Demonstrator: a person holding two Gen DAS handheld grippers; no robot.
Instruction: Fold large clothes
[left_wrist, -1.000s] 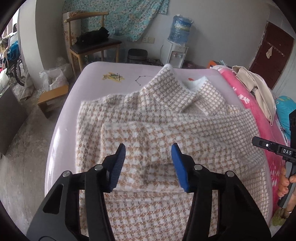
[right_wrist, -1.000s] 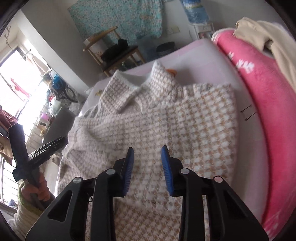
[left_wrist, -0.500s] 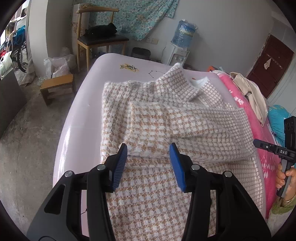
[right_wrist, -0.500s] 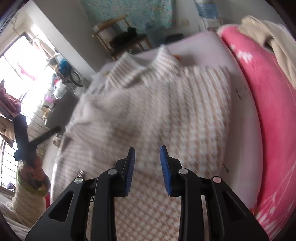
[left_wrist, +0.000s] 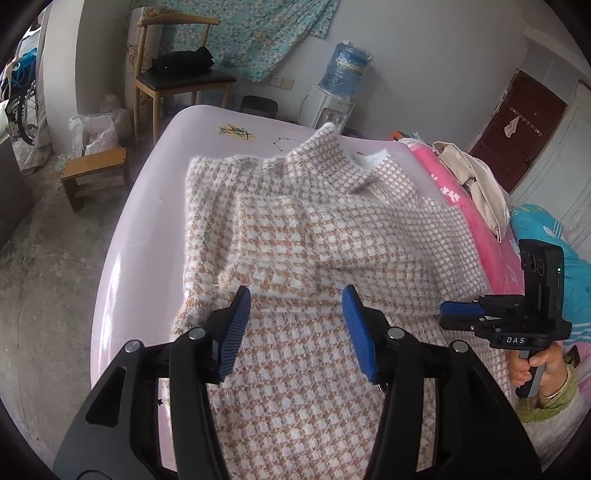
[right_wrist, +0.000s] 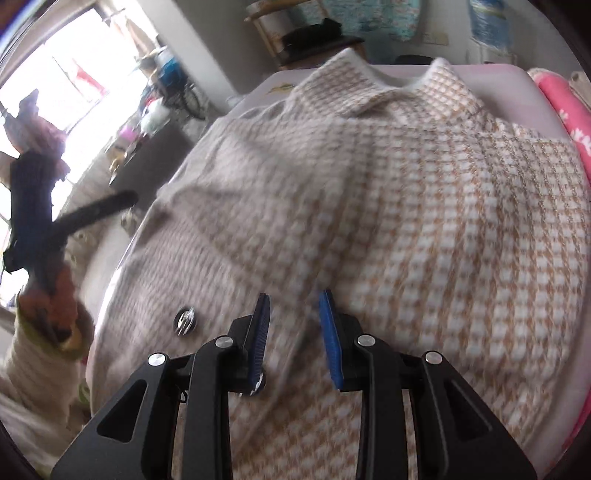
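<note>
A big checked coat (left_wrist: 317, 236) lies flat on the pale table (left_wrist: 147, 206), collar at the far end, both sleeves folded across its front. The left gripper (left_wrist: 297, 325) hangs over it, its jaws have just been opening and hold nothing. The right gripper (right_wrist: 293, 332) is narrow; its blurry picture seems to show nothing pinched.
</note>
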